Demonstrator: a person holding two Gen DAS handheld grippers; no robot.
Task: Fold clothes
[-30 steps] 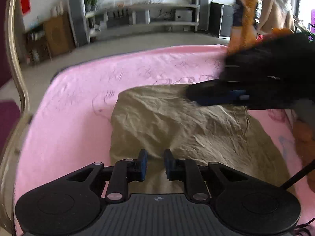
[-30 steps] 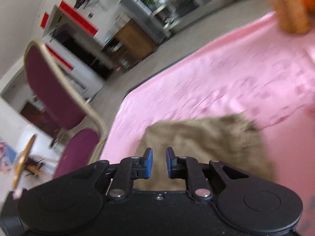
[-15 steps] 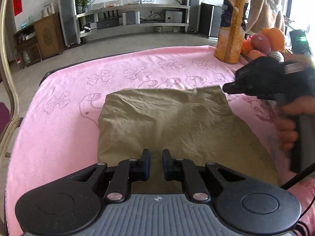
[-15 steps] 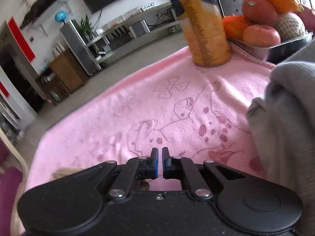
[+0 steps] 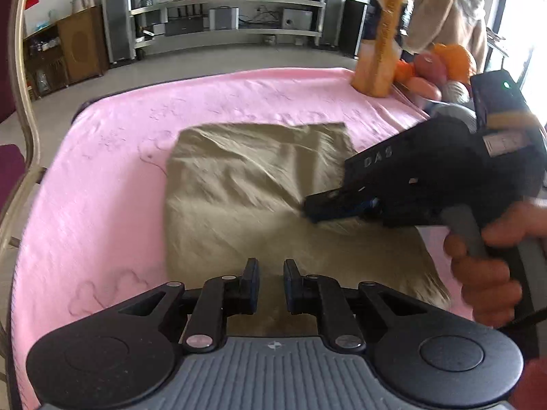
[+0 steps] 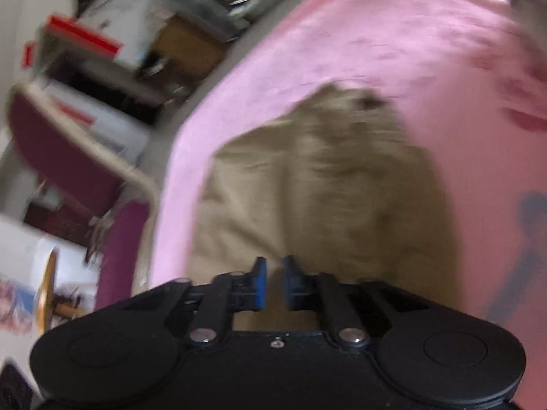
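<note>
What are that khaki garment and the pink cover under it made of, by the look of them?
The garment looks like thin woven cotton, matte: it holds fine sharp creases. The cover looks like terry towelling or fleece: soft, napped, with outlined figures pressed or stitched in. Neither can be told for certain.

Right wrist view motion-smeared; khaki garment (image 6: 318, 184) folds unreadable; bottle (image 5: 383, 34) label blurred, top cropped.

An olive-tan garment (image 5: 259, 198) is laid folded into a rough rectangle, flat and wrinkled. It is spread mid pink cloth (image 5: 102, 184).
</note>
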